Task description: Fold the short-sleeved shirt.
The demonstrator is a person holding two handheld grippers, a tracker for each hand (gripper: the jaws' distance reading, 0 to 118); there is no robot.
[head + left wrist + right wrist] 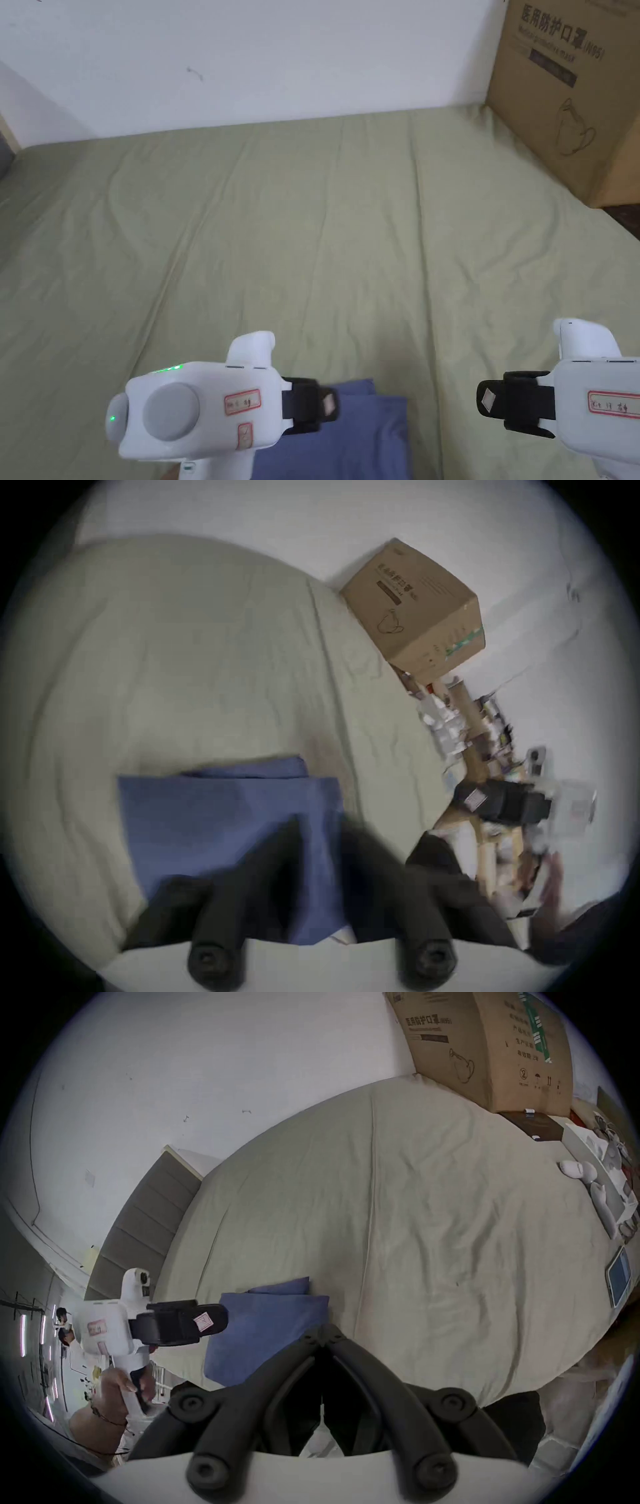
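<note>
green-sheeted bed (350,237), white wall. blue shirt (221,823) lies folded at near edge. left gripper (328,403) above it, closure unclear; right gripper (323,1333) closed, empty. soft, light; grip at hem corners.

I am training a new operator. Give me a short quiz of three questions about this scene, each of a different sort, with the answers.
1. True or false: the blue shirt lies already folded on the green sheet.
2. Where does the cardboard box stand?
A. at the far right of the sheet, by the wall
B. on top of the shirt
C. at the near left edge of the sheet
3. Fill in the missing word: the fingers of the right gripper are ___ (open or shut), with nothing between them.

Key: 1 true; 2 A; 3 shut.
</note>
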